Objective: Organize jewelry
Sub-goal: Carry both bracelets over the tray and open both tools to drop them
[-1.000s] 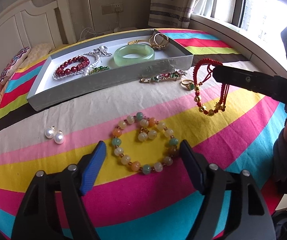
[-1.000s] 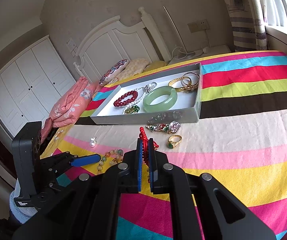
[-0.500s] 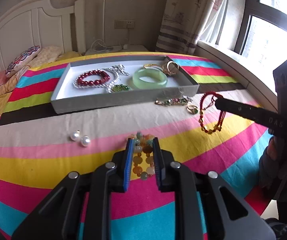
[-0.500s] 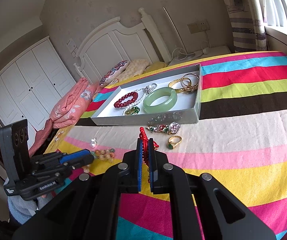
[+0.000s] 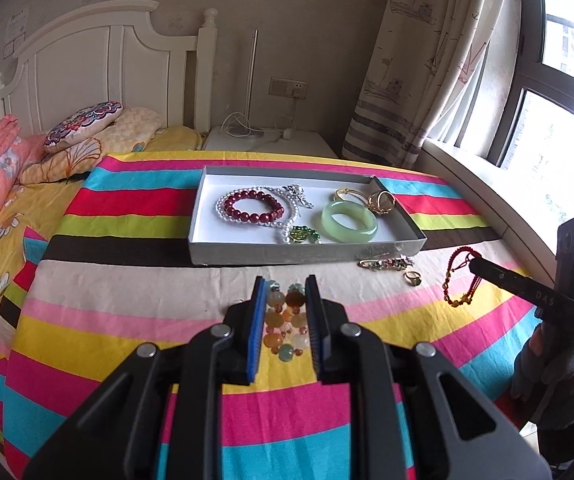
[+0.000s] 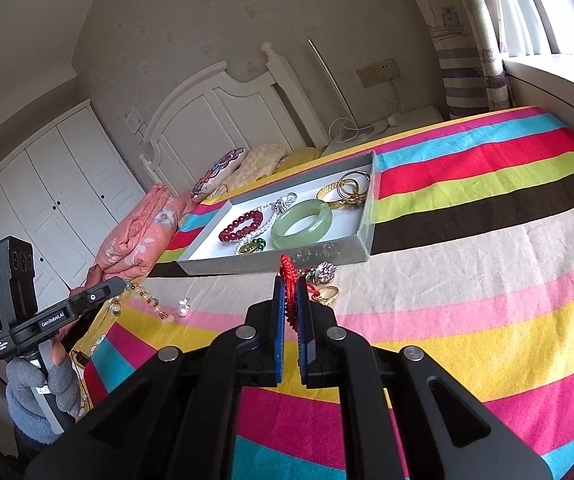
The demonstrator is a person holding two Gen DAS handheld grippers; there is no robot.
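**Left wrist view: bead bracelet held above the bed**

The left claw (image 5: 285, 322) is closed on the bead bracelet (image 5: 286, 320), which is bunched between the blue pads and hangs above the striped bed (image 5: 107, 320), in front of the grey box (image 5: 287, 254). The right claw (image 6: 291, 316) pinches the red cord bracelet (image 6: 289, 280).

The beads look hard and smooth, and their string is slack, so the loop can swing or slip. I judge a grip across several beads is safest.

Left gripper (image 5: 286, 304) and right gripper (image 6: 291, 300), both clamped, fingers forward-down.
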